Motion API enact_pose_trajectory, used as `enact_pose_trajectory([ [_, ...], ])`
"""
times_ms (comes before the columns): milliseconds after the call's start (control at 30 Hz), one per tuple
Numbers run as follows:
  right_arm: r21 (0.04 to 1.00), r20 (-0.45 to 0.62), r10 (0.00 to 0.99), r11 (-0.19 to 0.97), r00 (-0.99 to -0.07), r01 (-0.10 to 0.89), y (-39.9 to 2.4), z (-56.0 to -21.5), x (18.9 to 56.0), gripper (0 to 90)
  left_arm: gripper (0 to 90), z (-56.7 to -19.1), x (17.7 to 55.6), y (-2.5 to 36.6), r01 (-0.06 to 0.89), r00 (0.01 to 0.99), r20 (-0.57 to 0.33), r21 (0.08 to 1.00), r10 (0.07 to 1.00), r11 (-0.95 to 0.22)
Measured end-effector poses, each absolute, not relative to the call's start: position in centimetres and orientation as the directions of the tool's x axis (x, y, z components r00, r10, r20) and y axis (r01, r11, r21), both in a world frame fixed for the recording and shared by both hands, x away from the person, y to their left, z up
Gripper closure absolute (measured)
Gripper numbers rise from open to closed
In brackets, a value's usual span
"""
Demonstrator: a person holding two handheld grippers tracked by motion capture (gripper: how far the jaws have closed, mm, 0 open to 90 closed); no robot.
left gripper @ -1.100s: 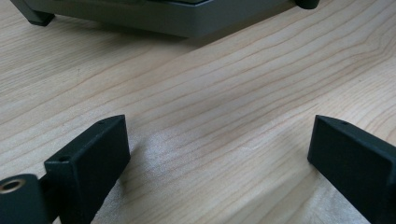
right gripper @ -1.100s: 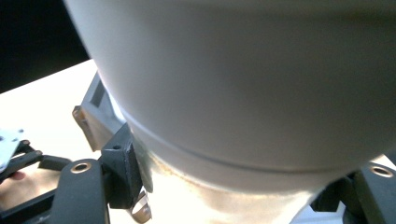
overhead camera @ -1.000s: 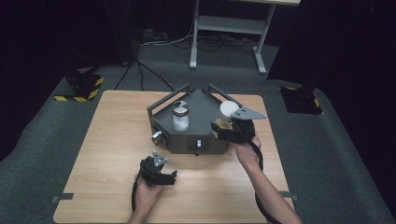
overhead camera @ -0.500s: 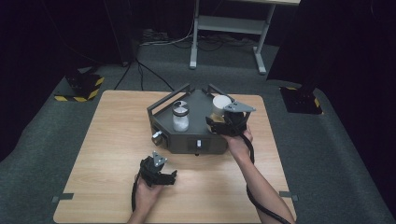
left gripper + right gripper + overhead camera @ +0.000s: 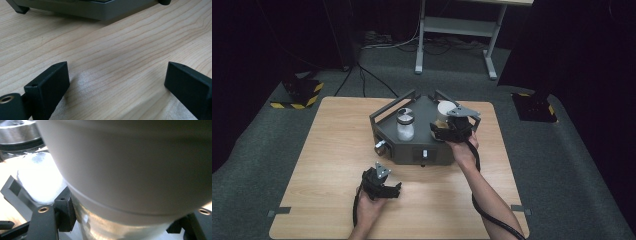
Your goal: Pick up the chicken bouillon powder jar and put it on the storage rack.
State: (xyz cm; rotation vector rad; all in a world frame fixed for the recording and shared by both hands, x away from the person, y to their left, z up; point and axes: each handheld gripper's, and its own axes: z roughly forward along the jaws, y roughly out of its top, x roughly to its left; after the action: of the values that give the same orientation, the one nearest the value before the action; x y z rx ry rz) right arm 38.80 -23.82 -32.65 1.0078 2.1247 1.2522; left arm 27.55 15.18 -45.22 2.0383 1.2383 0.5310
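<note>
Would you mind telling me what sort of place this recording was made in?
Probably a lab or test studio: a wooden table on grey carpet, black curtains around it, yellow-and-black striped stand bases and loose cables on the floor.

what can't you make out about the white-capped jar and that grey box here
- White-capped jar: the right gripper view is so close that its top and base are cut off and blurred.
- Its contents: in the high view the right gripper covers its body.
- Grey box: front knob and switch too small to read in the high view.
</note>
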Motion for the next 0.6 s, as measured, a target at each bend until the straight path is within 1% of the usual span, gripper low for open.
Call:
enact_pose_trajectory([
  [333, 0.873, -0.007, 0.793, 0.301, -0.609, 0.383, -23.5, -33.1, 39.6, 29.5, 5.8, -45.2, 27.5, 15.2, 0.607, 0.462, -0.007, 0.731, 0.887, -0.311],
  [600, 0.864, -0.013, 0.788, 0.319, -0.616, 0.389, -23.3, -32.8, 40.0, 29.5, 5.8, -45.2, 27.5, 15.2, 0.606, 0.463, -0.004, 0.731, 0.886, -0.313],
])
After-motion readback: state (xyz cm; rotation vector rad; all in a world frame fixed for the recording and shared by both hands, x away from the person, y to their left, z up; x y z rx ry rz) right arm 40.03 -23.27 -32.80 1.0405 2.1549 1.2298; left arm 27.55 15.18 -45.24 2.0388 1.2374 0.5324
